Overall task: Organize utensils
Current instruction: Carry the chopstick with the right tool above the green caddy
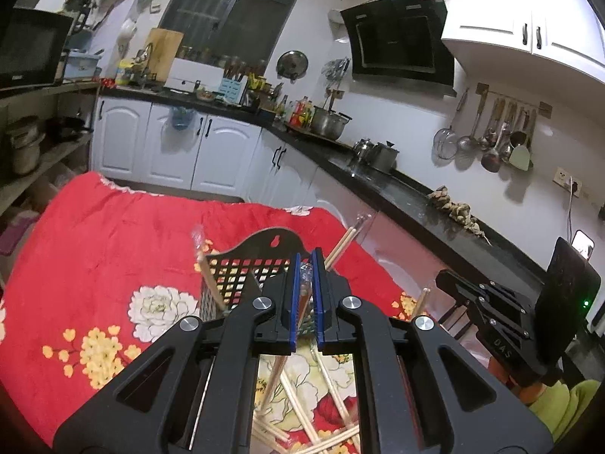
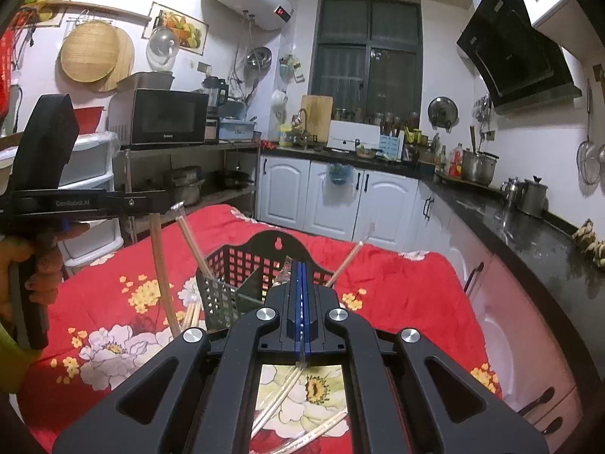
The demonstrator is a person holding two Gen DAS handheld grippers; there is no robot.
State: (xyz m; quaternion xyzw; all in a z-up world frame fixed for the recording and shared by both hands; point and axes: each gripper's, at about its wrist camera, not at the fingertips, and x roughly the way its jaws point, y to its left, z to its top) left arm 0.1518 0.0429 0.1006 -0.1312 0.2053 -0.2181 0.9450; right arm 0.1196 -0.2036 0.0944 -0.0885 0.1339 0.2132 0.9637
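A black slotted utensil basket (image 1: pixel 242 265) (image 2: pixel 245 265) stands on the red floral cloth (image 1: pixel 113 234) (image 2: pixel 397 283). Wrapped chopstick pairs (image 1: pixel 206 268) (image 2: pixel 191 238) lean upright in it. My left gripper (image 1: pixel 307 265) is shut on a plastic-wrapped chopstick pair (image 1: pixel 305 283), held above the basket's near side. My right gripper (image 2: pixel 301 276) is shut on a clear chopstick wrapper (image 2: pixel 301 355), just in front of the basket. Several loose wrapped chopsticks (image 1: pixel 298 408) (image 2: pixel 291 401) lie on the cloth under both grippers.
A black counter (image 1: pixel 397 189) (image 2: pixel 529 234) with pots runs along the right. White cabinets (image 1: pixel 170 147) (image 2: pixel 332 196) stand behind the table. A metal shelf with a microwave (image 2: pixel 166 117) is at the left. The person's hand holds the left gripper's body (image 2: pixel 41 196).
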